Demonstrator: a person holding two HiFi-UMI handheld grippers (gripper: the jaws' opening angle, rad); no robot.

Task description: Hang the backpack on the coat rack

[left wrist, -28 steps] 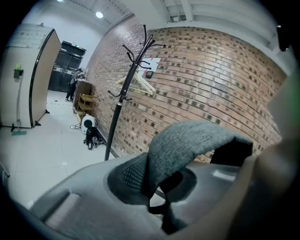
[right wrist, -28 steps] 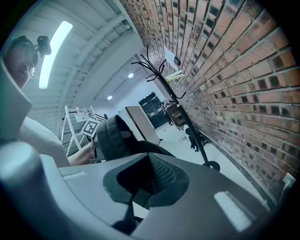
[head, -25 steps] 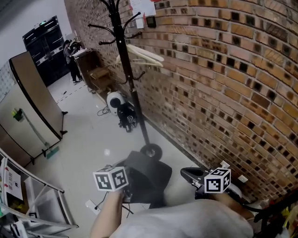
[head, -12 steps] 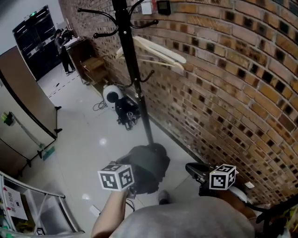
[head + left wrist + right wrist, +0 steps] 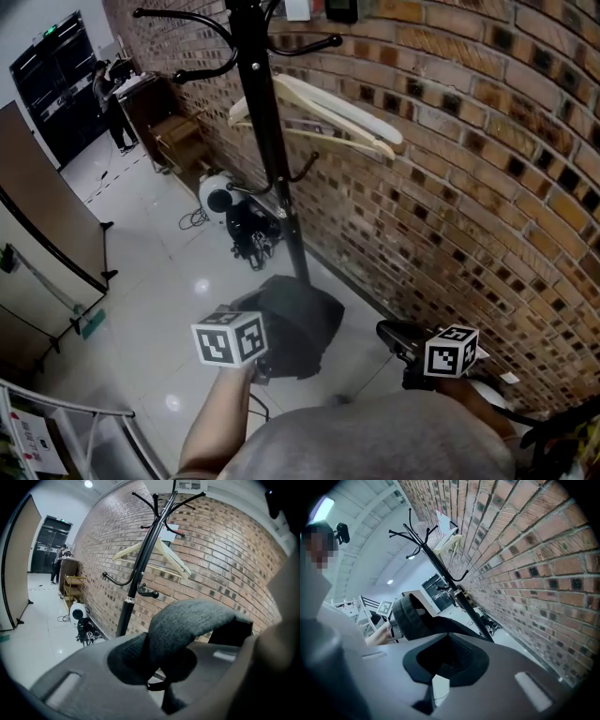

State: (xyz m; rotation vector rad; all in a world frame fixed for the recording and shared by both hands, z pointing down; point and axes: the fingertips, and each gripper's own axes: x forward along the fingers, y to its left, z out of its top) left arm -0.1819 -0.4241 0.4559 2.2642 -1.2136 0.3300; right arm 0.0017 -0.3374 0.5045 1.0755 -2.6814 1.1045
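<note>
The dark grey backpack [image 5: 298,321] hangs off the floor in front of the foot of the black coat rack [image 5: 272,159]. My left gripper [image 5: 264,364] is shut on its thick grey top strap [image 5: 187,618], which arches out from between the jaws in the left gripper view. There the coat rack [image 5: 140,569] stands just behind the strap, its hooks high above. My right gripper [image 5: 387,334] stays to the right of the bag, near the brick wall, jaws together with nothing in them. In the right gripper view the backpack [image 5: 412,617] shows to the left of the right gripper [image 5: 445,660].
A pale wooden hanger [image 5: 328,108] hangs on the rack. The brick wall [image 5: 487,187] runs close on the right. A white round device with cables [image 5: 220,199] lies on the floor past the pole. A brown partition [image 5: 47,220] and metal frame [image 5: 66,412] stand left. A person [image 5: 108,94] is far back.
Both grippers and the backpack have moved towards the coat rack. The rack's round base, visible a second ago, is now hidden behind the bag. The hanger looks larger and nearer.
</note>
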